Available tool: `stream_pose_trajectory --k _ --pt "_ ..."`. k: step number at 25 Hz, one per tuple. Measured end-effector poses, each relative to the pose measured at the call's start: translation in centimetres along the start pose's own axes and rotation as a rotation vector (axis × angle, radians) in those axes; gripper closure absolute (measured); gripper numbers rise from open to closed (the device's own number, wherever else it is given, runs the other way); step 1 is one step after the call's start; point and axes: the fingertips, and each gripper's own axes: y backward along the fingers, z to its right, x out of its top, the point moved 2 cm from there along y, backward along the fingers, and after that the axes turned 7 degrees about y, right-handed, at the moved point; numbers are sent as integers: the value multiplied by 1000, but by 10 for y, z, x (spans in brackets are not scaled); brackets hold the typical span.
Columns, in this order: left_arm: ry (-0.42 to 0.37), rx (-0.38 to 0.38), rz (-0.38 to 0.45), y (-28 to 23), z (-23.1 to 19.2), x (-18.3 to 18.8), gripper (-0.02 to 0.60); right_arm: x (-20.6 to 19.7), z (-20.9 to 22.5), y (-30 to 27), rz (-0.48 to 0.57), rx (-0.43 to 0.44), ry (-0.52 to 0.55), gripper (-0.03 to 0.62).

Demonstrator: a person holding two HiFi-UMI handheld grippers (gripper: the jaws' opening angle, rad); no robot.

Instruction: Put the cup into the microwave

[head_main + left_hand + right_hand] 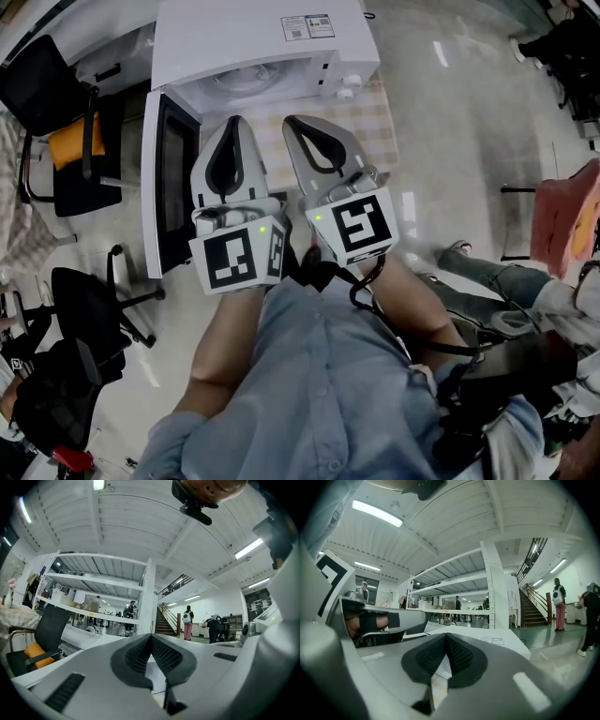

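A white microwave (262,42) stands on a checked cloth (375,122). Its door (169,183) is swung open to the left, and the glass turntable (246,80) inside shows bare. No cup shows in any view. My left gripper (234,122) and right gripper (294,122) are held side by side just in front of the oven's opening, pointing level at it. Both are shut with nothing between their pads. In the left gripper view the left gripper (151,637) has its dark pads meeting at the tip. In the right gripper view the right gripper (446,635) looks the same, with the microwave's top (497,644) behind it.
An office chair with an orange cushion (75,141) and a black chair (89,300) stand to the left. A seated person's legs (487,281) and a pink cloth (562,220) are at the right. White shelving (103,581), stairs (165,620) and standing people show far off.
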Motion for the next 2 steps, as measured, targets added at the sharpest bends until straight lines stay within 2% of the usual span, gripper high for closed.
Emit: stream_pose_trajectory --k 2 --pt "2 0 -2 0 -2 0 575 1 -1 -1 -2 1 0 594"
